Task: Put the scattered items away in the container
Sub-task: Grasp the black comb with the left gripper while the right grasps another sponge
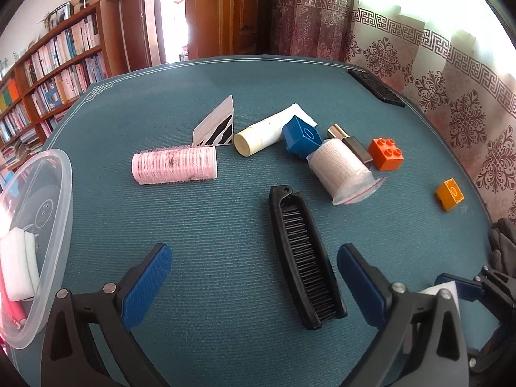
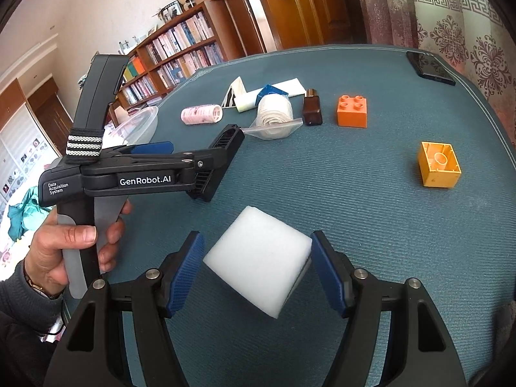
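My left gripper (image 1: 254, 283) is open and low over the teal table mat (image 1: 200, 225). A black comb (image 1: 303, 264) lies flat between its fingers, close to the right pad. The clear plastic container (image 1: 61, 213) stands at the left with a white sponge and a red item inside. In the right wrist view my right gripper (image 2: 256, 267) is shut on a white sponge block (image 2: 258, 258), both blue pads against its corners. Farther back lie a pink hair roller (image 1: 174, 169), a cream tube (image 1: 261, 135), a bagged bandage roll (image 1: 342, 171) and blue (image 1: 301, 137), orange (image 1: 385, 153) and yellow (image 1: 450, 193) bricks.
A white striped wedge (image 1: 216, 125), a brown bottle (image 1: 351, 145) and a black phone (image 1: 375, 87) lie toward the back. A person's hand (image 2: 64, 242) holds the left gripper's handle. A bookshelf, a door and curtains stand beyond the table.
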The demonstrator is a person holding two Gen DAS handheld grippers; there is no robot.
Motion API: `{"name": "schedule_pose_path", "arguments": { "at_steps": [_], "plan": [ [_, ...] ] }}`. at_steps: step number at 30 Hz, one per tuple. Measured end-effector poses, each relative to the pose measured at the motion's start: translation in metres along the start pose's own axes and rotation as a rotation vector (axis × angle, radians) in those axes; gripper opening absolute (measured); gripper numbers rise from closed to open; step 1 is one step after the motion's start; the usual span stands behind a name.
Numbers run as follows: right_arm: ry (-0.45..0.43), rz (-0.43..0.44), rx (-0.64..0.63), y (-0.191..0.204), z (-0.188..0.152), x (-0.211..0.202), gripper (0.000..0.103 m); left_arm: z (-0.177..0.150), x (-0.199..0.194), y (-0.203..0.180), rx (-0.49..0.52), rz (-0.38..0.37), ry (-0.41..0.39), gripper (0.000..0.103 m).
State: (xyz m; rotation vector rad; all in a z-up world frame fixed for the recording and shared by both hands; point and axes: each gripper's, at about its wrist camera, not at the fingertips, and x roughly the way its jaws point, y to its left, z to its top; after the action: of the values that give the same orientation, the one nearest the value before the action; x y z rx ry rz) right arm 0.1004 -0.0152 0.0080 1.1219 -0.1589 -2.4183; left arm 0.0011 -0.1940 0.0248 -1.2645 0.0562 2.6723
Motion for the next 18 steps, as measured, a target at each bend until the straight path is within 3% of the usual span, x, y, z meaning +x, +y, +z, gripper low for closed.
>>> {"name": "schedule_pose_path", "arguments": {
  "at_steps": [14, 18],
  "plan": [
    [0.017, -0.039, -0.032, 0.004, -0.002, 0.002, 0.071, 0.002, 0.013, -0.005, 0.015, -0.006, 0.003, 0.102],
    [0.020, -0.047, -0.037, 0.005, 0.000, 0.004, 0.071, 0.001, 0.012, -0.005, 0.035, 0.000, -0.011, 0.084]
  ]
}}
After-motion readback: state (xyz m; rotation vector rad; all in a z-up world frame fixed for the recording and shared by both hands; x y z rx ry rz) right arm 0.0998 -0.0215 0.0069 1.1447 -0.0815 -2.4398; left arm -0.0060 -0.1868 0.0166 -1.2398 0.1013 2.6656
